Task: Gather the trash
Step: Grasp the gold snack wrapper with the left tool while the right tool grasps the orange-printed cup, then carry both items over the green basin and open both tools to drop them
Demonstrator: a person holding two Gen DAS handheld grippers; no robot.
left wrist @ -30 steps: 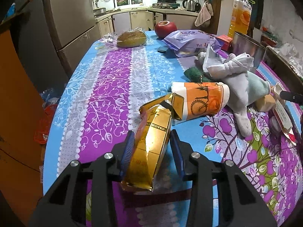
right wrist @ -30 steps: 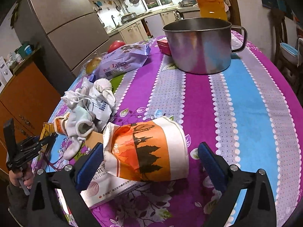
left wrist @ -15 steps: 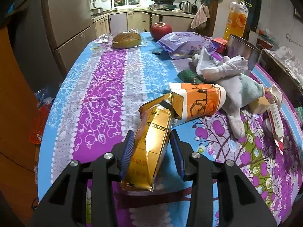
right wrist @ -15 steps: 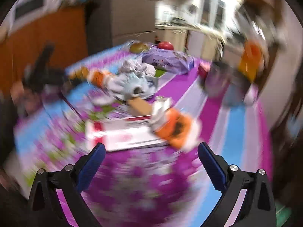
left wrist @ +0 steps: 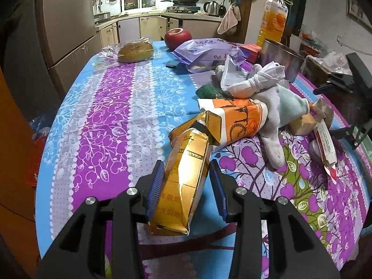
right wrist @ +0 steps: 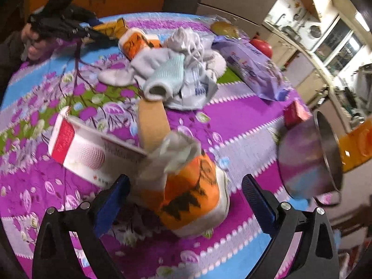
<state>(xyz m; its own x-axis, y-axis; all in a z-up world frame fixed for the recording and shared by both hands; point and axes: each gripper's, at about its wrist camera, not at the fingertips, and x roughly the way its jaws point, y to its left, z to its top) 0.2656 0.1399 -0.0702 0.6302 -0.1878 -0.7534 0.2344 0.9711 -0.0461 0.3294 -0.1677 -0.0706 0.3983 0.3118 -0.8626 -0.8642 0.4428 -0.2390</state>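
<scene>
In the left wrist view my left gripper (left wrist: 186, 181) is shut on a gold foil packet (left wrist: 183, 186), its blue pads against both sides. The packet's torn top touches an orange-and-white paper cup (left wrist: 239, 121) lying on the tablecloth (left wrist: 111, 121). In the right wrist view my right gripper (right wrist: 184, 179) stands wide open around a second crumpled orange-and-white cup (right wrist: 193, 193), with neither pad touching it. That cup leans on a white-and-red box (right wrist: 93, 155). The left gripper (right wrist: 69, 25) and its hand show at the upper left, and the right gripper (left wrist: 344, 86) at the left view's right edge.
A pile of socks (right wrist: 162, 74) and crumpled wrappers fills the table's middle. A steel pot (right wrist: 309, 162), a purple bag (right wrist: 251, 67), a small red box (right wrist: 295, 111), a red apple (left wrist: 177, 38), bagged bread (left wrist: 136, 51) and a juice bottle (left wrist: 274, 18) stand farther off.
The right gripper has rolled strongly and shifted sideways, so its view is tilted; the orange cup stays between its open jaws. The left gripper keeps its grip and has hardly moved.
</scene>
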